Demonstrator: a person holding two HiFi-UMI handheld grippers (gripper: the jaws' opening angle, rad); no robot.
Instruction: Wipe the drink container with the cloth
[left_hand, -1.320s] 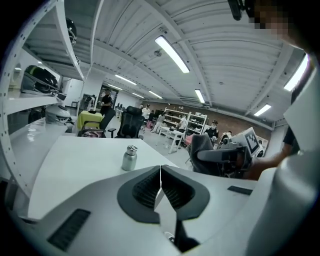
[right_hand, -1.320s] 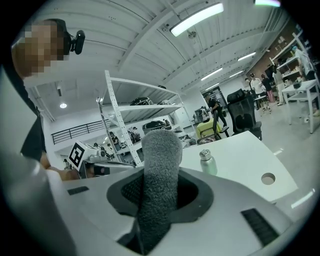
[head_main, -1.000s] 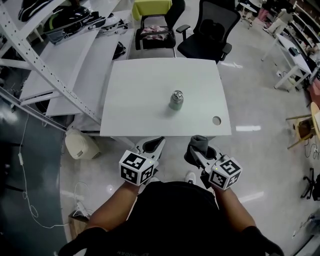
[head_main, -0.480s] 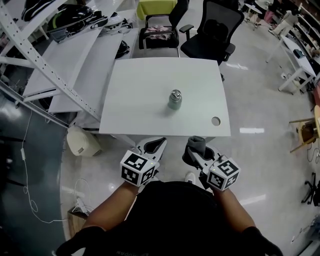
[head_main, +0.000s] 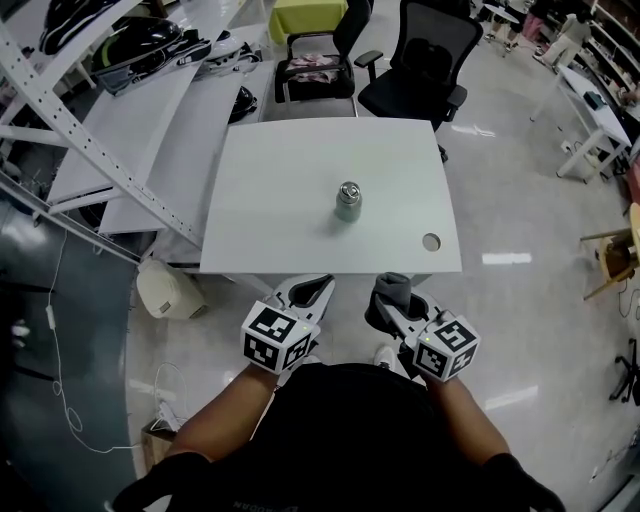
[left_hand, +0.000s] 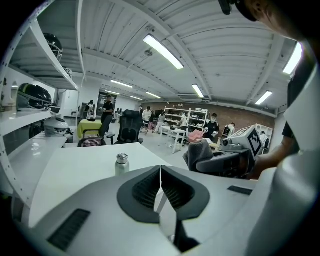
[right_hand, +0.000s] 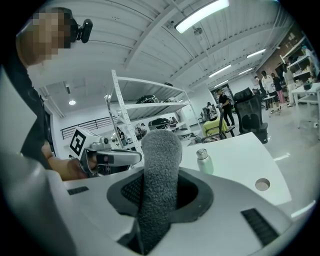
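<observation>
Nothing has moved over the last second: the left gripper (head_main: 311, 291) is closed on nothing, the right gripper (head_main: 398, 300) clamps the grey cloth (right_hand: 160, 165), and the drink container (head_main: 348, 201) stands well ahead of both, so wiping hasn't begun.

No words, numbers or brand names can be read anywhere. The only printed marks are black-and-white square code patterns, which hold no letters. One set is on the left cube (head_main: 274, 338), mounted on the left gripper (head_main: 311, 286). The other is on the right cube (head_main: 447, 347), mounted on the right gripper (head_main: 392, 292). Each gripper view also shows the other gripper's patterned cube.
</observation>
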